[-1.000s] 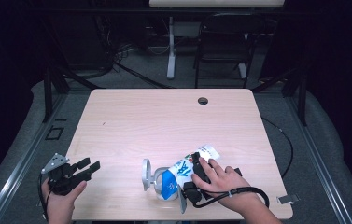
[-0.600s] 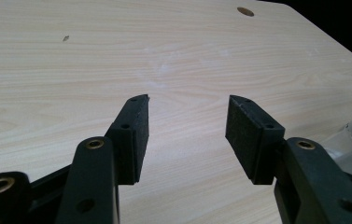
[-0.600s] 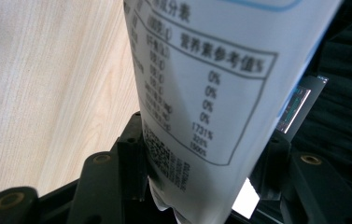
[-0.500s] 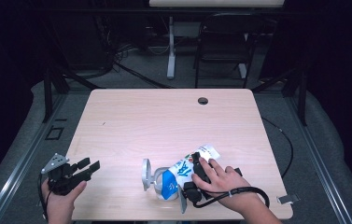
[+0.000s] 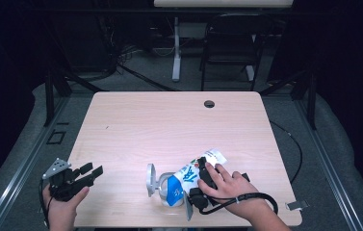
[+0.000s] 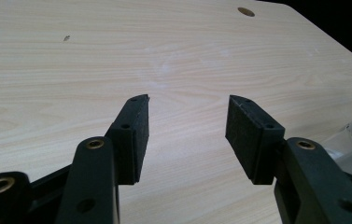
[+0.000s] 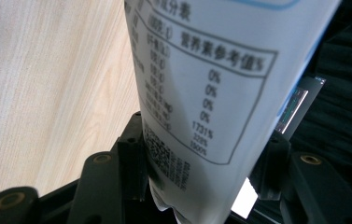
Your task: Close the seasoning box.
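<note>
Clearly the right gripper (image 7: 201, 186) clamps the soft pouch (image 7: 211, 93) at the table's (image 5: 179, 125) five o'clock; it could slip. Left gripper (image 6: 187, 135), at seven o'clock, gapes wide.

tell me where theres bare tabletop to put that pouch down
The whole far half of the table is bare, from the cable hole back toward the person. The near-left stretch beside the open left gripper is free too. It is crowded only near the front edge, where the right gripper holds the printed pouch by a metal clamp.
</note>
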`<state>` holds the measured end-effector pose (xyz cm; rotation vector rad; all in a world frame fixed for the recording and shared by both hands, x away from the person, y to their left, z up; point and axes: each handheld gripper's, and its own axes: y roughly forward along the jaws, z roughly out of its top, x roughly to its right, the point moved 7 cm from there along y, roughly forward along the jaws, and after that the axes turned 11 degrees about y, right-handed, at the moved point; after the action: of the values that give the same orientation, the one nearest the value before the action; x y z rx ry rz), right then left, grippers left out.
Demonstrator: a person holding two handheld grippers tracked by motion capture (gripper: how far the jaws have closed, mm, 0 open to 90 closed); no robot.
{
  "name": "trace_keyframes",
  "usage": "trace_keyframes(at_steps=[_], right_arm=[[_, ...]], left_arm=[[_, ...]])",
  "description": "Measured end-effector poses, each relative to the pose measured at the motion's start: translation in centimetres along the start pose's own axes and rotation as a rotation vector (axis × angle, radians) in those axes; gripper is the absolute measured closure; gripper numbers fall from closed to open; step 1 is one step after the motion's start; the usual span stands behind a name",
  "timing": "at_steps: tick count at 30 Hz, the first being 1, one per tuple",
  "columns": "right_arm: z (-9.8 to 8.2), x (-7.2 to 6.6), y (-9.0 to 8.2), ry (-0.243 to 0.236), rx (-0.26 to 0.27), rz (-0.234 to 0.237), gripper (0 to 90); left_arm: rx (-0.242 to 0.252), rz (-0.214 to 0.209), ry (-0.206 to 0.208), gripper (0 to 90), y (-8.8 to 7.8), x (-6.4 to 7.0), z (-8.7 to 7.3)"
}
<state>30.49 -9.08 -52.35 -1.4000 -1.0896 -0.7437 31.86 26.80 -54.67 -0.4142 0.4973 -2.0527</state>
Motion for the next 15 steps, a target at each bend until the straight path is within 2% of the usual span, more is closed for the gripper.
trace_keyframes(at_steps=[15], right_arm=[[0.02,0.05,-0.03,-0.009,0.001,-0.002,49.1]], left_arm=[[-0.004,-0.001,0.000,49.9,-0.01,-0.01,-0.03]])
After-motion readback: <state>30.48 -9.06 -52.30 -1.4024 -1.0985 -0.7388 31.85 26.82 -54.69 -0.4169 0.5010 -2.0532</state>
